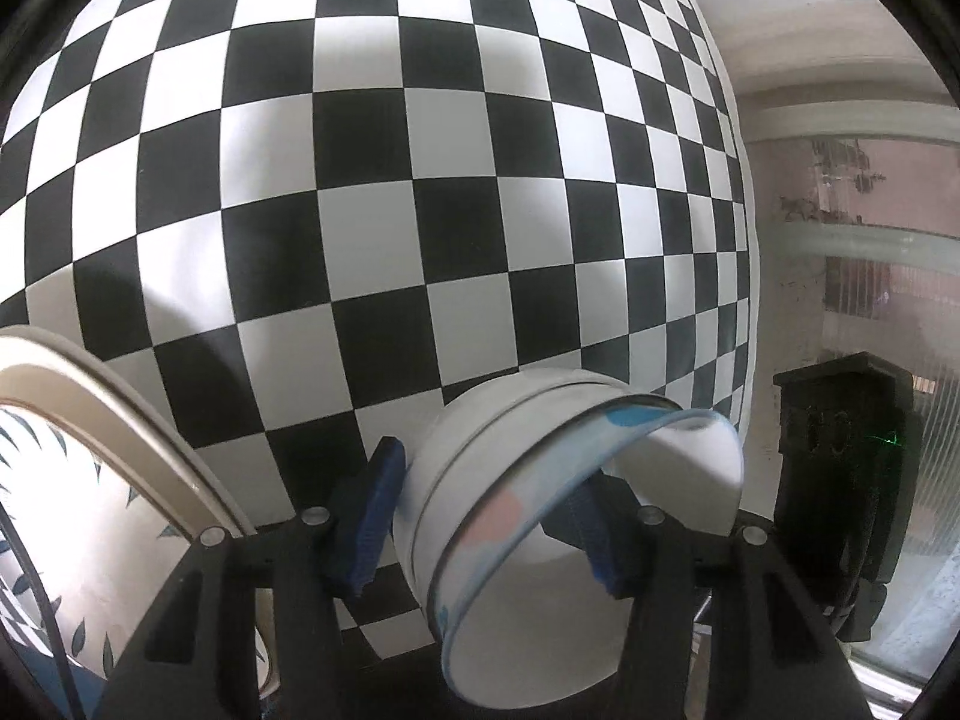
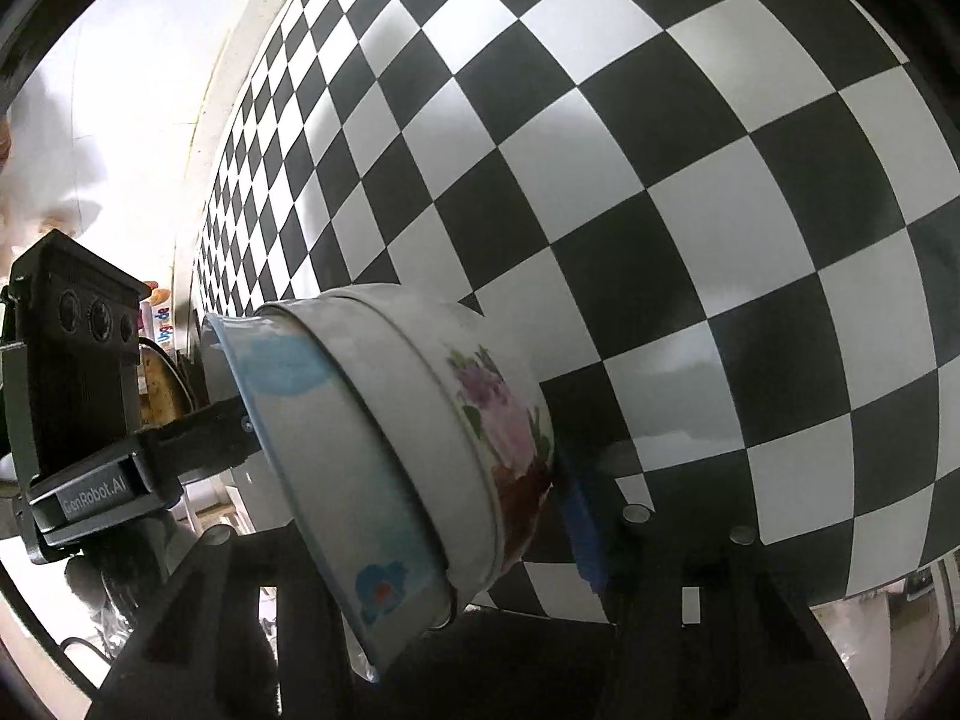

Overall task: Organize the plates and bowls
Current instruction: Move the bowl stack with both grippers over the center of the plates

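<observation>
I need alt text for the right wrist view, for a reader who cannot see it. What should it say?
The right tool grips a tilted stack of nested bowls, white with pink and purple flowers on the outer one and blue marks on the inner one, above a black-and-white checkered tabletop. The left tool reaches the same stack from the left side.

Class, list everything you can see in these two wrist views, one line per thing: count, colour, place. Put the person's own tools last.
bowls: at least two, nested; white, inner one with blue patches, outer one with pink flowers; tilted over the cloth, between both grippers.
plate: one; cream rim, dark leaf print; lower left of the left wrist view.
cloth: one; black and white checks; beneath everything.
left gripper: one; black, blue pads; clamped on the bowls' wall.
right gripper: one; black, blue pads; clamped on the opposite side.
</observation>
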Available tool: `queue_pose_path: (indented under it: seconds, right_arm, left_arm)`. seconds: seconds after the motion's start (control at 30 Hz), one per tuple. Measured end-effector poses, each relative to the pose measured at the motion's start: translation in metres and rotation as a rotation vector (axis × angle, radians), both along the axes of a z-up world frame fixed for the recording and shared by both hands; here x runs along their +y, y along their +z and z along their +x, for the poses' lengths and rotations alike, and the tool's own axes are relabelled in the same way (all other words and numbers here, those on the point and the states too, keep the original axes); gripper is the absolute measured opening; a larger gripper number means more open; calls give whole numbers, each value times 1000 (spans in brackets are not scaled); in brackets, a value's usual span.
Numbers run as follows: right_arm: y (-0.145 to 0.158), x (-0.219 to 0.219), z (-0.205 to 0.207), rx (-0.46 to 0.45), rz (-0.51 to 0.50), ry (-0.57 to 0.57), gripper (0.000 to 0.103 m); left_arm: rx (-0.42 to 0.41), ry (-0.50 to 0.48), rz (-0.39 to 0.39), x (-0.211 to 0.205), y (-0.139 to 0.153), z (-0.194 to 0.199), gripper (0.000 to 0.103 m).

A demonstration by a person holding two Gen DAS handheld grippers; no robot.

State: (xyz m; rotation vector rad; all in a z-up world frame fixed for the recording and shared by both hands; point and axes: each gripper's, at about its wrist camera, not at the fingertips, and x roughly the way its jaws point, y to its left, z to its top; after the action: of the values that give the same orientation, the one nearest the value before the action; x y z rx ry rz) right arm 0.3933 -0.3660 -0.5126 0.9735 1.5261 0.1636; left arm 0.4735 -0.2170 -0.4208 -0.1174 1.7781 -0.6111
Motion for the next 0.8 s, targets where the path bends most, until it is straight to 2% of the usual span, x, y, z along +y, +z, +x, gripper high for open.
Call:
queue_pose_path:
  seconds: [0.5,0.8]
  right_arm:
    - [37,16,17,-55,-16,63,50]
    - [59,56,39,-97,-30,137,49]
  left_arm:
    - [-53,30,-17,23,33,-2,51]
    - [-89,91,-11,65,55,0,51]
